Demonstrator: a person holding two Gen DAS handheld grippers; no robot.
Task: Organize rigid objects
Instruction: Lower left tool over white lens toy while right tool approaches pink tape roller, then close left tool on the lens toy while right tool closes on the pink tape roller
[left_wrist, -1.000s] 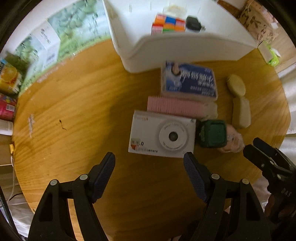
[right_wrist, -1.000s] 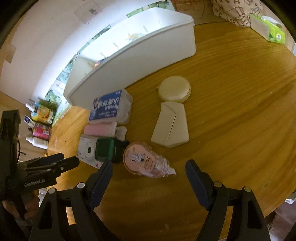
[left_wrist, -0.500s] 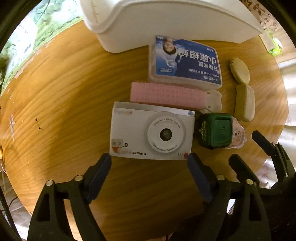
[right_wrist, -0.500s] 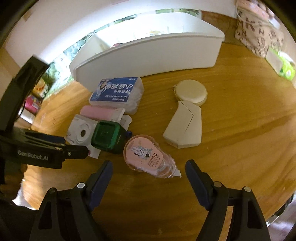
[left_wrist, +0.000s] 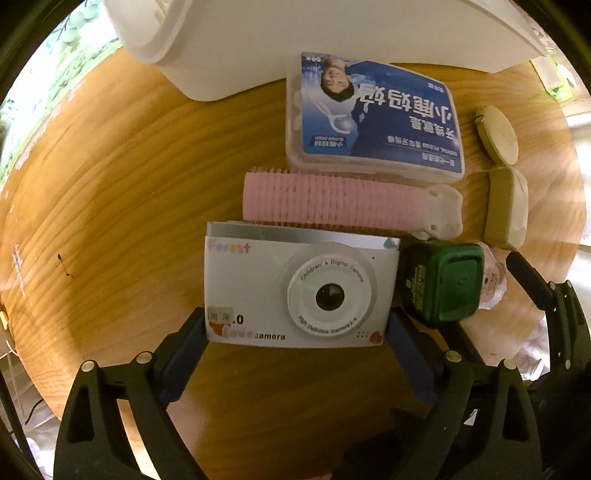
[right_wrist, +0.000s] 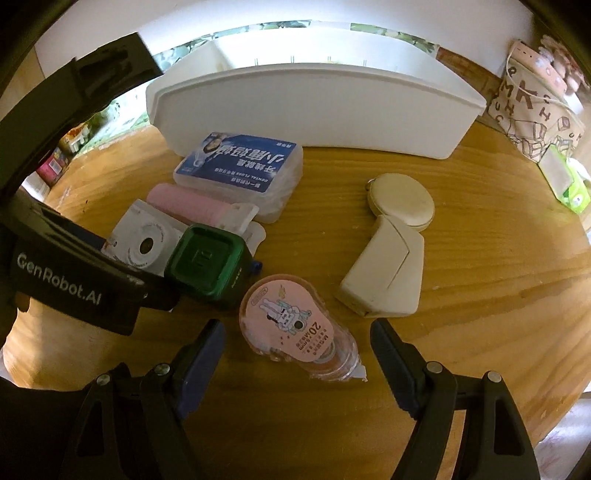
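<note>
Since a second ago the left gripper (left_wrist: 295, 334) has dropped close over the white toy camera (left_wrist: 301, 291), jaws just opening, now spread either side of its lower edge without pressing it. Round wooden table (left_wrist: 122, 177), white organiser bin (right_wrist: 314, 107) at the back, pale wall behind. Right gripper (right_wrist: 297, 350) hangs spread around the pink correction-tape dispenser (right_wrist: 295, 328), untouched, beside a green box (right_wrist: 207, 262)
</note>
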